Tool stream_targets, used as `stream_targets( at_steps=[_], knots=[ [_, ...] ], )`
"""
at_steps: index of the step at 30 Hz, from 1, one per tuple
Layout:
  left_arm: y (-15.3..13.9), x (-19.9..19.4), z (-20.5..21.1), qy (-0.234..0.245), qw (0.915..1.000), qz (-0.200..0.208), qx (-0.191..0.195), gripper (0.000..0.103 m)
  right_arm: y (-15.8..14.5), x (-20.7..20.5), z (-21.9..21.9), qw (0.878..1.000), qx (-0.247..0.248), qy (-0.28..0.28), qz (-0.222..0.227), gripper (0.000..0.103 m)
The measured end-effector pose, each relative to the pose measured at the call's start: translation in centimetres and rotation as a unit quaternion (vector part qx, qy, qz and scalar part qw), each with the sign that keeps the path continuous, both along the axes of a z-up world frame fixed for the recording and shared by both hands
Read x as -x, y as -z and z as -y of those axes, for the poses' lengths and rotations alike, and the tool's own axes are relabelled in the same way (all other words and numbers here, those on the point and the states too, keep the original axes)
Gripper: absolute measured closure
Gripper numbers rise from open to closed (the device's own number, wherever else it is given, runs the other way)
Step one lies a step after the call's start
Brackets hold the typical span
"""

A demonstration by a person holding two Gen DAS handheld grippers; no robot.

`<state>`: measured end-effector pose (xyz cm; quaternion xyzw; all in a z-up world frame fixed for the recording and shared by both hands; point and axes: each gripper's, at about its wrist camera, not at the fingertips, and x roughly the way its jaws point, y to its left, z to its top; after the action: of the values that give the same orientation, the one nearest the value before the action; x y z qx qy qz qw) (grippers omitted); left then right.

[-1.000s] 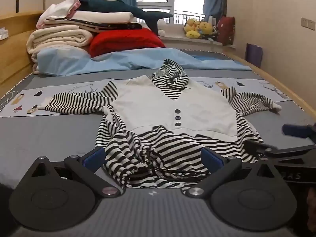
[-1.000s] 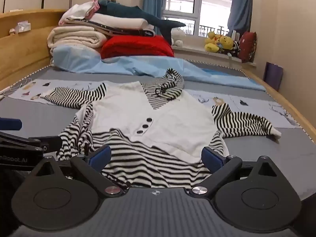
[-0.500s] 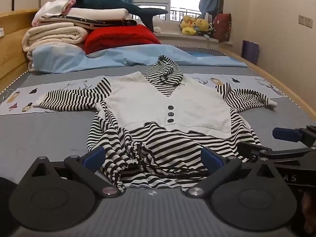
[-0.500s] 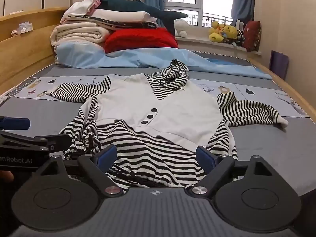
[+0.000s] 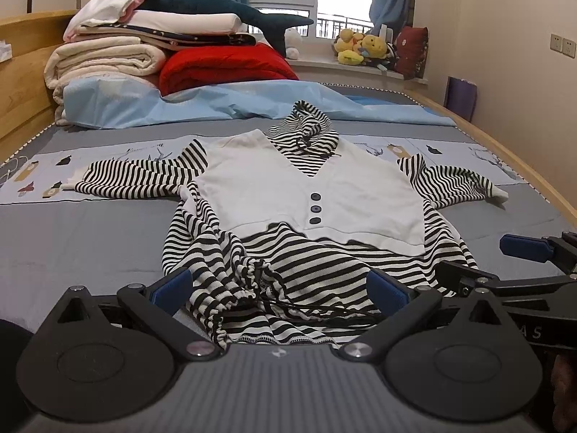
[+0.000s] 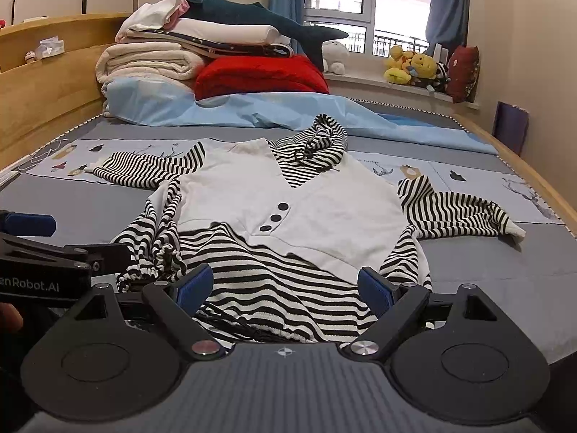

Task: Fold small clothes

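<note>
You held both tongs released, left tongs (image 5: pixel 277 290) and right tongs (image 6: pixel 285 287). Both were near the hem of the striped hoodie (image 5: pixel 306 195) on the bed (image 5: pixel 72 238).

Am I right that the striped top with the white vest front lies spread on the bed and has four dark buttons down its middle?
Not quite: the striped top does lie spread on the bed, but the left wrist view shows three dark buttons, not four.

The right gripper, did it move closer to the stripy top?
Yes. The right gripper moved forward over the hem of the stripy top, nearer the red blanket beyond.
</note>
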<state>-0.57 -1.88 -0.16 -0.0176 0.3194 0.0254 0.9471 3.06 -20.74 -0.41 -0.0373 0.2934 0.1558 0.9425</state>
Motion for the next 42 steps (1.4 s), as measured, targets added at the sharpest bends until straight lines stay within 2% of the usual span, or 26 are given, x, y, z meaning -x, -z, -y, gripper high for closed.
stream_targets(
  at_steps=[42],
  knots=[
    [0.09,-0.29,-0.15,-0.005,1.0,-0.007,0.004,0.001,0.1,-0.19,-0.3,1.0,0.001,-0.001,-0.01,0.015]
  ],
)
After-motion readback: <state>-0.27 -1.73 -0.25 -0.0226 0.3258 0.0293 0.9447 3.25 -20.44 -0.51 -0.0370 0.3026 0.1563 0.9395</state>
